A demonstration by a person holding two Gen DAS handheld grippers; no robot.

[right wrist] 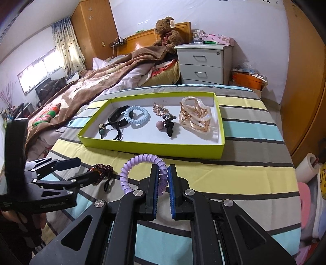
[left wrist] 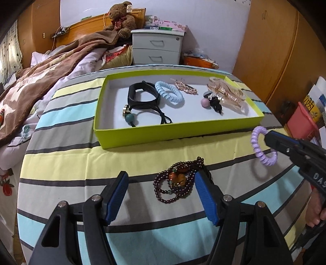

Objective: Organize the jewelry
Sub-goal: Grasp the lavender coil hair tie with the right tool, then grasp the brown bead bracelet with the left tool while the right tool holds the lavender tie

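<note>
A lime-green shallow box (left wrist: 142,134) (right wrist: 142,147) lies on the striped cloth. In it are a black band (left wrist: 140,97), a light-blue spiral hair tie (left wrist: 169,93), a beaded clip (left wrist: 185,87), a pink-ball hair tie (left wrist: 205,102) and a large amber claw clip (left wrist: 226,91). A dark beaded bracelet (left wrist: 179,181) (right wrist: 101,170) lies on the cloth in front of the box. My left gripper (left wrist: 161,179) (right wrist: 81,168) is open, its right finger touching the beads. My right gripper (right wrist: 163,173) (left wrist: 267,138) is shut on a purple spiral hair tie (right wrist: 140,159) (left wrist: 256,146), held above the cloth.
A bed with a brown blanket (left wrist: 40,81) lies to the left. A white nightstand (left wrist: 154,46) and a teddy bear (left wrist: 122,18) stand behind. A wooden wardrobe (left wrist: 275,51) is on the right, with a pink bin (left wrist: 303,120) and a paper roll (right wrist: 307,165) beside the table.
</note>
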